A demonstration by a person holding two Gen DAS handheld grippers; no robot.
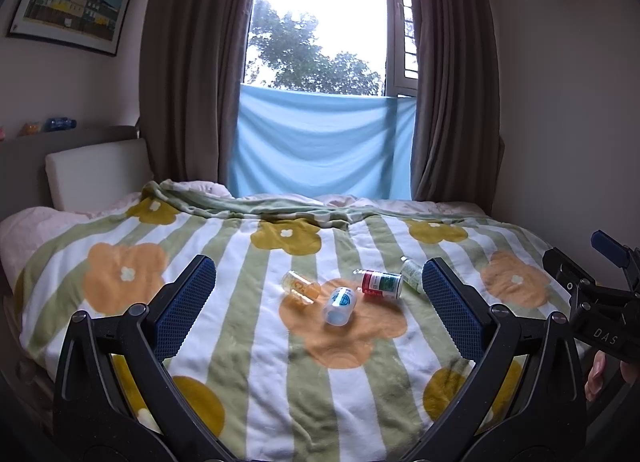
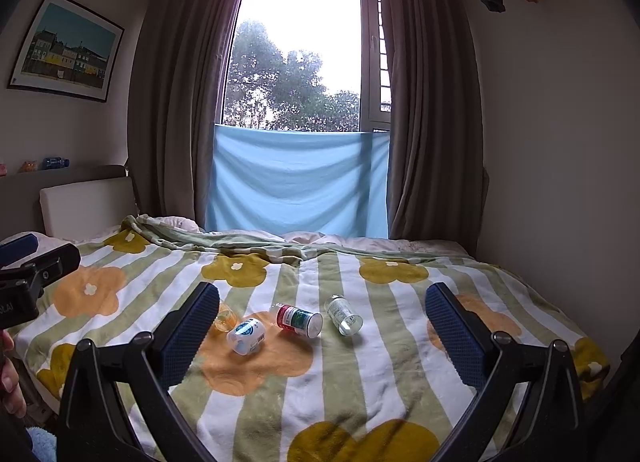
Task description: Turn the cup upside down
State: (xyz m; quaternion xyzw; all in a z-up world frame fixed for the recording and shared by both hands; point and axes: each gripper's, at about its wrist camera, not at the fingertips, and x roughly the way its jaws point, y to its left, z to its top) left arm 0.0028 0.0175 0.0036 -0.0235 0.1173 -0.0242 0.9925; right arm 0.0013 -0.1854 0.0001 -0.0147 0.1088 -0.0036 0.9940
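I have both claws spread wide and gripping nothing, left gripper [image 1: 318, 306] and right gripper [image 2: 322, 328] hovering near the striped floral blanket [image 2: 360, 382]. Four small cups lie tipped there: amber glass cup [image 1: 301, 287] leftmost, white blue-logo cup [image 2: 246, 336], red-and-green labelled cup [image 2: 300, 319], clear green-printed cup [image 2: 344, 315] rightmost.

blanket [image 1: 344, 394] grn/wht stripes, orange+mustard flowers | cup [image 1: 382, 283] red/grn/wht label | pads [image 1: 188, 302] blue
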